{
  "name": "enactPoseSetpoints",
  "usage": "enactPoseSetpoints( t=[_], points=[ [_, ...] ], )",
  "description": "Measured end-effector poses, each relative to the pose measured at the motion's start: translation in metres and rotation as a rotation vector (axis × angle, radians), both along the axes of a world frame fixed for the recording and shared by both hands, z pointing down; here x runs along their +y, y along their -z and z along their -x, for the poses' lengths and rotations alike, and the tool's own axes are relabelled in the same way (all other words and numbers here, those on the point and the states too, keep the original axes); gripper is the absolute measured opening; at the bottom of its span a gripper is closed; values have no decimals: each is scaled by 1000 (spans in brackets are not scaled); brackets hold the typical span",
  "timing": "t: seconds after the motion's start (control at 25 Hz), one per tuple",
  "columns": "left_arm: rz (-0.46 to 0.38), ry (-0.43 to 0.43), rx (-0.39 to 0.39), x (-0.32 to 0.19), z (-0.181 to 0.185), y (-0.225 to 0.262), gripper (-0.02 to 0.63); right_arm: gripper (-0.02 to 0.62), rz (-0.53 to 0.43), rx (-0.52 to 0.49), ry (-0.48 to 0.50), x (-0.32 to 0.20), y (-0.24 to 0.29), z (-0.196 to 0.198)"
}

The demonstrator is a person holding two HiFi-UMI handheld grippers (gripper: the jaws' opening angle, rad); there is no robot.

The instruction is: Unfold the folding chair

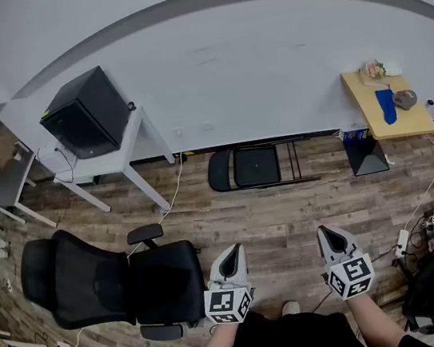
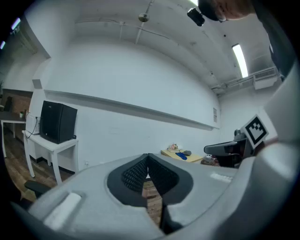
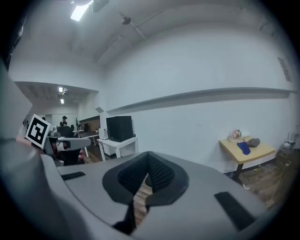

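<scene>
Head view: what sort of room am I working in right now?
Probably an office or lab workroom: a black office chair on wood-look flooring, a white desk carrying a black box, and the folding chair lying folded by the wall.

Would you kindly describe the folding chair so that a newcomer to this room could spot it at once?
Look along the foot of the white wall, between the white table carrying a black box and the small wooden table. There the folding chair lies folded on the wood floor. Unlike the black office chair in the foreground, it is a flat, thin-framed shape without armrests.
</scene>
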State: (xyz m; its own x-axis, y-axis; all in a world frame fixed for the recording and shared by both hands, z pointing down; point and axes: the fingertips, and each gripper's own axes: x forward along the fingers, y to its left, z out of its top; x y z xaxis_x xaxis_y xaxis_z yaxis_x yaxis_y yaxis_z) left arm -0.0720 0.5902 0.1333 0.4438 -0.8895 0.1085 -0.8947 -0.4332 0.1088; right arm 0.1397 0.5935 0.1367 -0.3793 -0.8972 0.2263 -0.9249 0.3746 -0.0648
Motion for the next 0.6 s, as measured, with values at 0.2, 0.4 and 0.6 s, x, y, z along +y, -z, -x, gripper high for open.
enactPoseSetpoints(
  t=[0.2, 0.4, 0.6],
  points=[
    [-7, 12, 0, 3, -4, 1, 14, -2, -22, -120, -4, 5, 5, -7],
    [15, 47, 5, 9, 3, -2, 14, -2, 7, -173, -10, 7, -1, -11],
    [33, 45, 0, 1, 3, -11, 15, -2, 12, -137, -15, 1, -13, -12]
  ],
)
